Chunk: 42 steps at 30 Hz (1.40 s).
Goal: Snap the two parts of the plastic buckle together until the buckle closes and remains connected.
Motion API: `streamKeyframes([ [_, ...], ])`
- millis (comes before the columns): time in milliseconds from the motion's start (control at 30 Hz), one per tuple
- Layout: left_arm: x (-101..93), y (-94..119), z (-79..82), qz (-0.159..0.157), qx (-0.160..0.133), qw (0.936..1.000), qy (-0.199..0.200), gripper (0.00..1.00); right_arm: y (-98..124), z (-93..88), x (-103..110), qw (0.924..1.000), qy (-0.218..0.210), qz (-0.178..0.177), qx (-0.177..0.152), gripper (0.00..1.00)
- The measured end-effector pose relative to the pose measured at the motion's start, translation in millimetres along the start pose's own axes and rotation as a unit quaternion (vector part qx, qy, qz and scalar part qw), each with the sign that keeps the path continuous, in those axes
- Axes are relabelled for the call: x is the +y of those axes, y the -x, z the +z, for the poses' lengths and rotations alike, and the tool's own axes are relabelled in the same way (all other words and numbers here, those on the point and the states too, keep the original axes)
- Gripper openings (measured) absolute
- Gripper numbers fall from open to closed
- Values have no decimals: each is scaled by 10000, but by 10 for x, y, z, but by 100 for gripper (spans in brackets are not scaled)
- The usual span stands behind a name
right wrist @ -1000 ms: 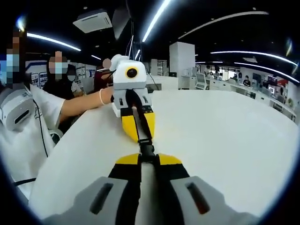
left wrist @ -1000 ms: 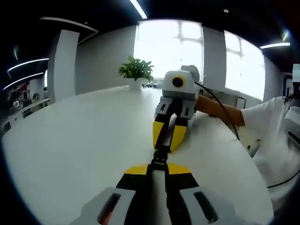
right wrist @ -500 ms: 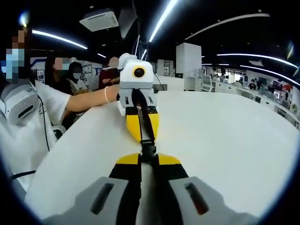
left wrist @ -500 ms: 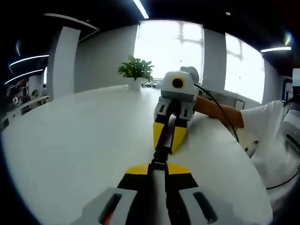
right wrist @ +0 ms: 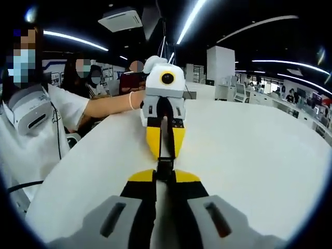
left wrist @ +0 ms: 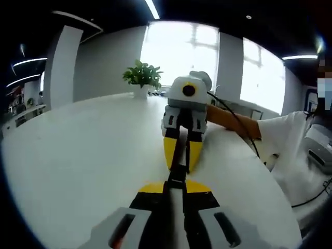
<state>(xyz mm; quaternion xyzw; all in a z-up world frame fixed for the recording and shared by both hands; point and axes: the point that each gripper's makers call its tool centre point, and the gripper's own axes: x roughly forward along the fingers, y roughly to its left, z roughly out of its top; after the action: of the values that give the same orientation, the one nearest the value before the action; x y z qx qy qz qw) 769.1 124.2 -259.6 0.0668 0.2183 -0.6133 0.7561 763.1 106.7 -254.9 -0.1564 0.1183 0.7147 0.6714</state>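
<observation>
While I'm holding both tools nose to nose over the worktop (left wrist: 78, 155), the buckle (left wrist: 178, 174) is sitting right between their tips, a small dark plastic piece with black strap running back into each tool. My left tool (left wrist: 174, 188) is clenching its strap end, and my right tool (right wrist: 165, 177) is clenching the other; in the right gripper view the buckle (right wrist: 165, 167) is showing just past my yellow tips. I'm judging it light and stiff, the webbing soft, so I'm gripping close behind each plastic half to keep them from twisting. Whether the halves are latched, I cannot tell. The worktop is looking white, smooth and probably slippery. A potted plant (left wrist: 140, 78) is standing by bright windows, and people (right wrist: 31, 109) are sitting alongside in an open office.
</observation>
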Motion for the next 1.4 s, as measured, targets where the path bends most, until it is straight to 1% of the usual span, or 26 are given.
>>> streamKeyframes([
  [33,-9,0,-1,82,-6,9999,-102,8,1,-1,1,10000,-5,-15,-11,10],
  [100,-34,6,-12,124,-25,9999,-87,9,6,-4,-3,9999,-48,-61,-77,10],
  [167,-50,8,-19,165,-48,9997,-182,10,6,-4,2,9998,-62,-68,-154,11],
  [200,-59,6,-20,207,-44,9994,-266,10,3,3,1,9999,-53,-79,-143,11],
  [333,-42,11,-20,231,-39,9990,-373,11,-12,9,-18,9998,-2,-147,-101,12],
  [433,-10,20,-16,268,-39,9988,-414,11,-23,12,-41,9997,-9,-204,-102,17],
  [467,1,23,-15,300,-40,9987,-422,12,-25,11,-40,9997,-20,-207,-101,17],
  [533,6,28,-14,348,-52,9985,-414,18,-24,10,-43,9997,-26,-210,-108,17],
  [600,38,35,-10,406,-61,9985,-371,20,-25,10,-47,9997,-32,-215,-117,17],
  [833,61,50,-6,507,-55,9978,-418,21,-28,11,-63,9995,-32,-270,-145,17],
  [867,54,56,-1,509,-55,9978,-425,21,-28,10,-60,9995,-29,-276,-152,15],
  [900,34,62,12,525,-77,9976,-439,21,-29,11,-58,9995,-16,-270,-156,13],
  [1000,-17,86,71,512,-176,9975,-447,21,-38,11,-53,9995,-39,-274,-180,13],
  [1067,-27,101,97,574,-199,9970,-484,21,-35,10,-58,9994,-37,-277,-181,13],
  [1133,-10,116,96,692,-166,9965,-434,20,-31,9,-65,9994,-36,-281,-187,13],
  [1200,7,131,108,777,-191,9962,-350,20,-27,7,-73,9994,-38,-299,-191,13],
  [1300,-14,166,127,711,-268,9969,-223,20,-28,7,-69,9993,-35,-314,-187,13],
  [1400,-15,195,138,778,-270,9962,-272,20,-30,13,-60,9994,18,-306,-157,13],
])
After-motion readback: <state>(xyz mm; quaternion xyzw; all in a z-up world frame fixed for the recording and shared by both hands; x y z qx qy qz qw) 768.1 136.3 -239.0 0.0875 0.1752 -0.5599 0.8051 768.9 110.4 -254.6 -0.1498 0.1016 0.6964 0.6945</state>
